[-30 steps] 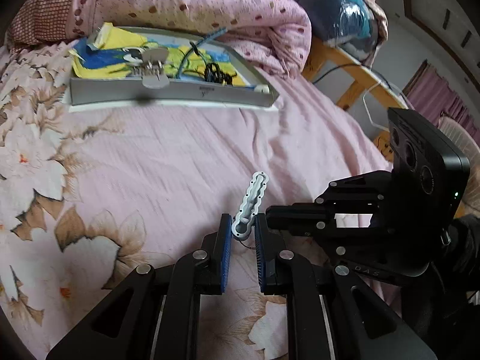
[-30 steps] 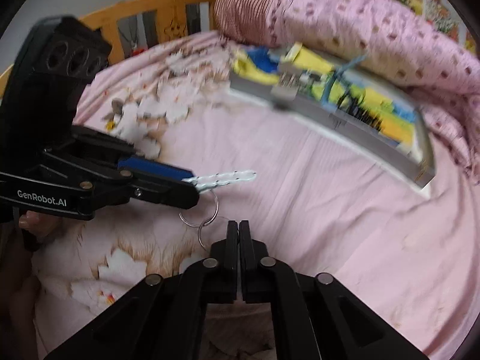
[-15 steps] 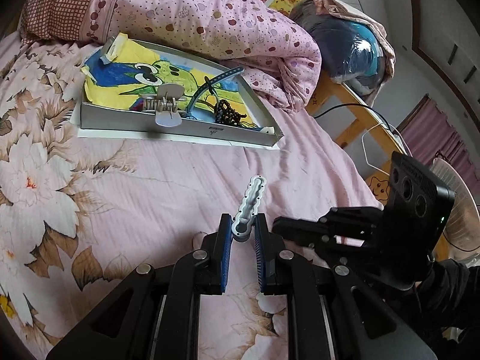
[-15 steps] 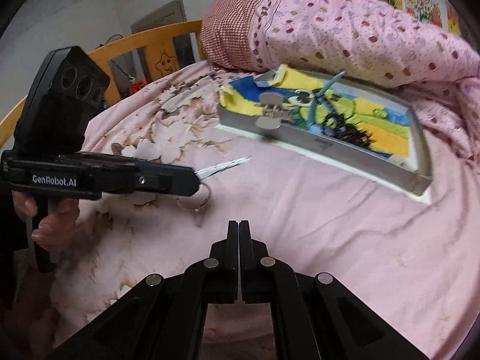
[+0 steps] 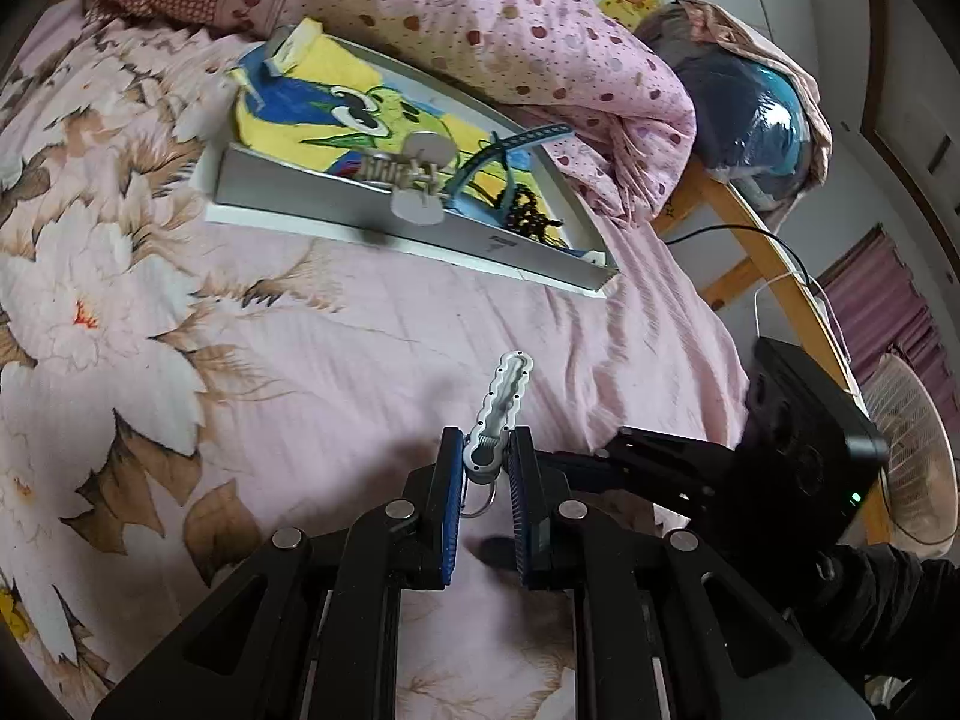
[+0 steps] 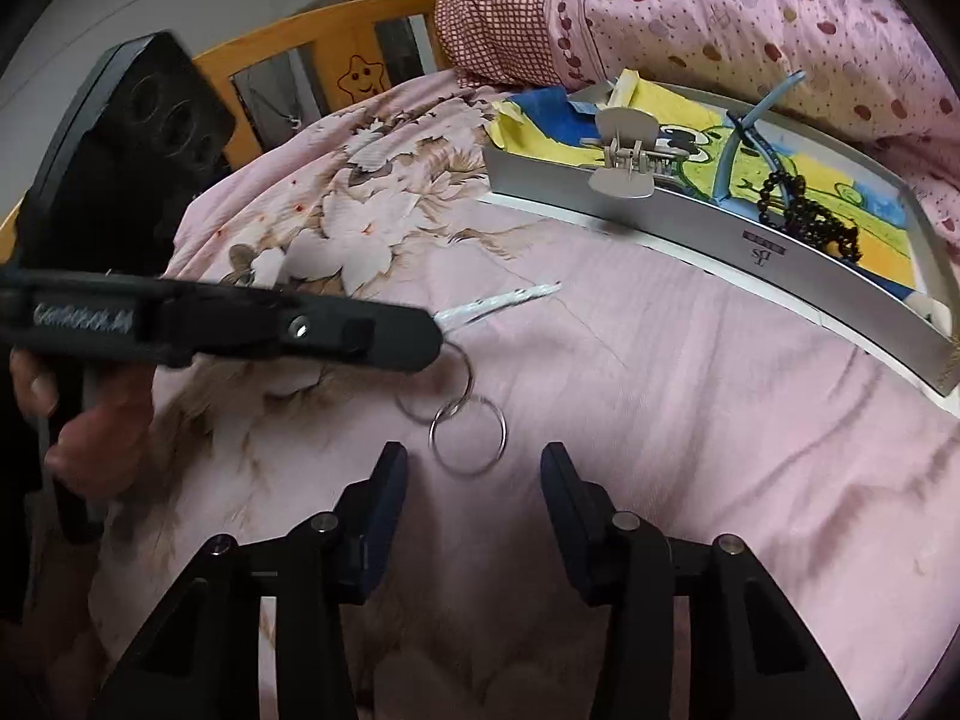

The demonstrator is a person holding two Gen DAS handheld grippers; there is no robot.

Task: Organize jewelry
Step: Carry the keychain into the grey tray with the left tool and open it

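My left gripper (image 5: 486, 468) is shut on the ring end of a silver wavy keychain charm (image 5: 503, 399), which sticks out forward above the pink bedsheet. In the right wrist view the same charm (image 6: 498, 303) pokes out of the left gripper's fingers (image 6: 384, 339), and its metal key rings (image 6: 468, 432) dangle below. My right gripper (image 6: 474, 474) is opening just under those rings, its pads apart and touching nothing. A grey tray (image 5: 336, 195) lined with a cartoon picture lies further up the bed, holding a silver hair claw (image 5: 414, 180), a blue band and black beads (image 6: 816, 216).
A pink spotted duvet (image 5: 492, 18) is bunched behind the tray. A wooden bed rail (image 6: 336, 30) runs along the far side. A hand (image 6: 90, 426) grips the left tool's handle. A fan (image 5: 912, 450) stands off the bed's right edge.
The right gripper went from shut to open and came in under the key rings. The left gripper carried the charm sideways and rolled, still gripping it.
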